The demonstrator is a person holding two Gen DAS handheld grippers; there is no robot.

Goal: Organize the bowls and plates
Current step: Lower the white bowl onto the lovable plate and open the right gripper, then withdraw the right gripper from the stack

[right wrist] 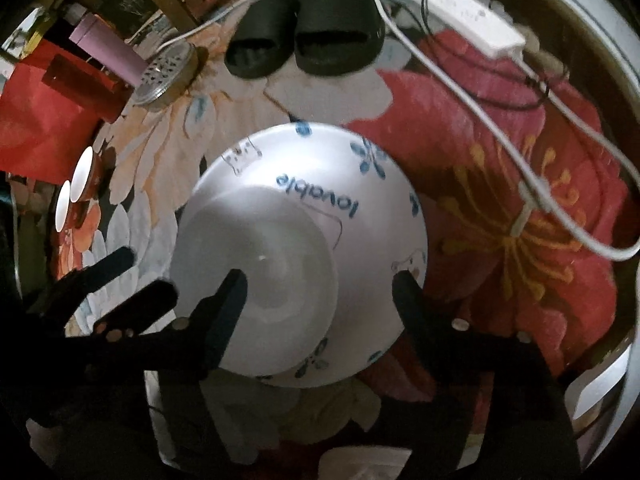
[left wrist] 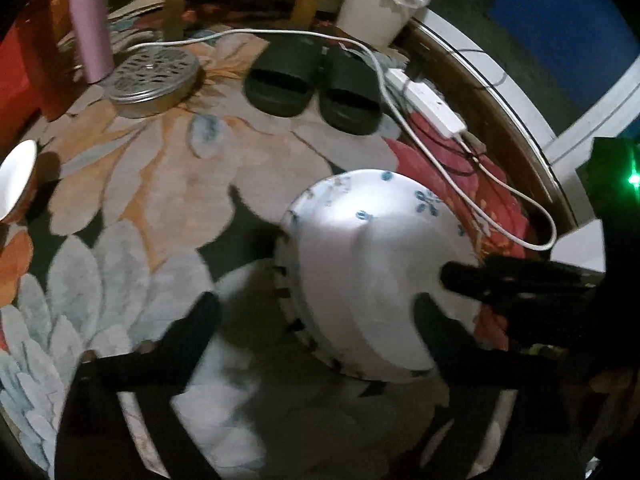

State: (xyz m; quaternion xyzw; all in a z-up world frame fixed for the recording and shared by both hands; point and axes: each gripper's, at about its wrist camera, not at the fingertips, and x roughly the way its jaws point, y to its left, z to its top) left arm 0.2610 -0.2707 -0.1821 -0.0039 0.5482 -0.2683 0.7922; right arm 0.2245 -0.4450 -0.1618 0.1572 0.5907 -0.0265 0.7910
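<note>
Looking down from the left wrist: no readable writing here, only blue flower prints on the white bowl (left wrist: 376,264), which sits upside down on a striped-rim plate (left wrist: 292,320) on a floral rug (left wrist: 168,184). Left gripper (left wrist: 316,316) is released, jaws wide, one finger left of the plate, the other at the bowl's near right side, pads not pressing. Right gripper's black fingers (left wrist: 480,276) poke in from the right over the bowl's edge. A second bowl (left wrist: 18,178) shows at the far left edge, well apart. Behind: black slippers (left wrist: 312,84), white cable (left wrist: 400,92), power strip (left wrist: 432,100), perforated metal lid (left wrist: 154,74), pink tumbler (left wrist: 90,24), white bucket (left wrist: 384,4). Open rug lies left of the plate.

Right wrist: bowl (right wrist: 320,208) carries blue "lovable" text (right wrist: 318,194), upside down in this view, plus blue flowers. Right gripper (right wrist: 320,280) is released, jaws spread either side of the bowl's raised foot, no grip seen. Left gripper (right wrist: 132,276) enters at lower left. Two white-lined bowls (right wrist: 74,188) stand tipped at the left edge. Red flower on the rug (right wrist: 500,200) fills the right side; cable (right wrist: 520,140) crosses it. Slippers (right wrist: 304,48) at top.
</note>
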